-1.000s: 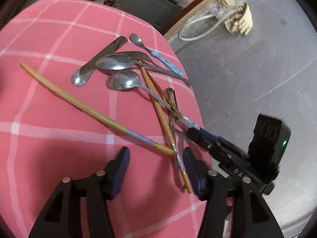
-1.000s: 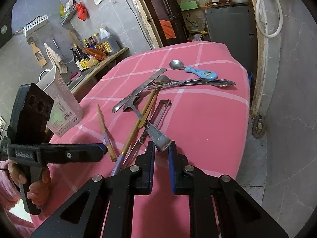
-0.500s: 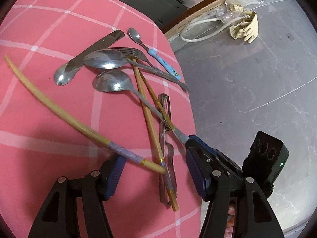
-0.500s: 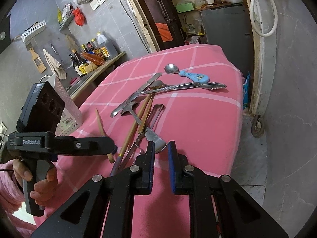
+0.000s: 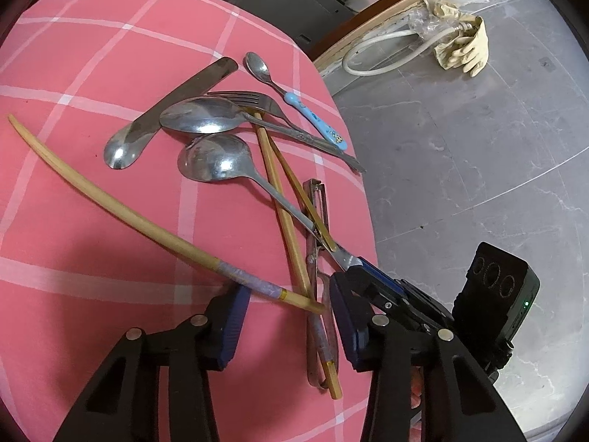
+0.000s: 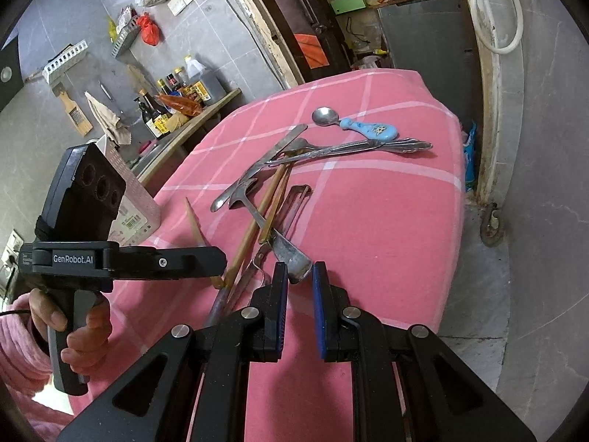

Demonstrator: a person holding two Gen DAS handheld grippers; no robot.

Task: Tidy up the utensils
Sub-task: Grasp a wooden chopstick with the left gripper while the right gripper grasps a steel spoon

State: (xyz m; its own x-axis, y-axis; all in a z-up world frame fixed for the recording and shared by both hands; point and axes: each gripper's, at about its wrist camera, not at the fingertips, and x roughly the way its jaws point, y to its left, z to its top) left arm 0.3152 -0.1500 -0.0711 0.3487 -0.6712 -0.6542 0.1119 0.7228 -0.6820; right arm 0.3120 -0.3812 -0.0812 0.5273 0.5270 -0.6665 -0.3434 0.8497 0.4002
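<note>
A pile of utensils lies on the pink checked tablecloth: steel spoons, a fork, a blue-handled small spoon, chopsticks and a metal peeler. My left gripper is open, its jaws either side of the end of a long chopstick. My right gripper has its jaws narrowly apart around the flat handle end of a steel spoon; whether they press it is unclear. The same spoon's bowl shows in the left wrist view.
A white perforated utensil holder stands at the table's left side. A shelf with bottles is behind. The table edge drops to a grey floor on the right. A hose and gloves lie on the floor.
My left gripper moved forward, so the chopstick's end now lies between its jaws. My right gripper's jaws opened slightly and sit at the spoon handle's tip.
</note>
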